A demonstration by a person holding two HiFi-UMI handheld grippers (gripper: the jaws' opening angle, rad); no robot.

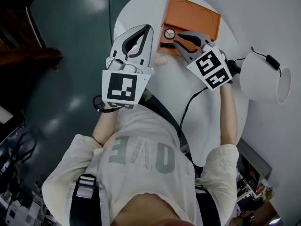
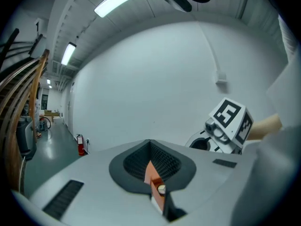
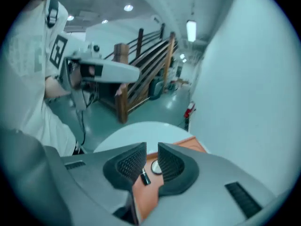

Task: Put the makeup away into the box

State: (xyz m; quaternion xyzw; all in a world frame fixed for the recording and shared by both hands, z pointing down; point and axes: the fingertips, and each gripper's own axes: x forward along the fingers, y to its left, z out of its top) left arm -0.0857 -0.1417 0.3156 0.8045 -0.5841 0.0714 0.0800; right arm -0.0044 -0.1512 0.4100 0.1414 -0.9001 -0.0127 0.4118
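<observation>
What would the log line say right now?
left gripper: shut, empty | right gripper: open, empty, over orange box | round compact: at box's front edge

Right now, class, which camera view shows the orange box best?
The head view: nearly the whole orange box lies in sight on the white table. The left gripper view shows only a thin sliver of it between the jaws; the right gripper view shows one part past the jaws.
</observation>
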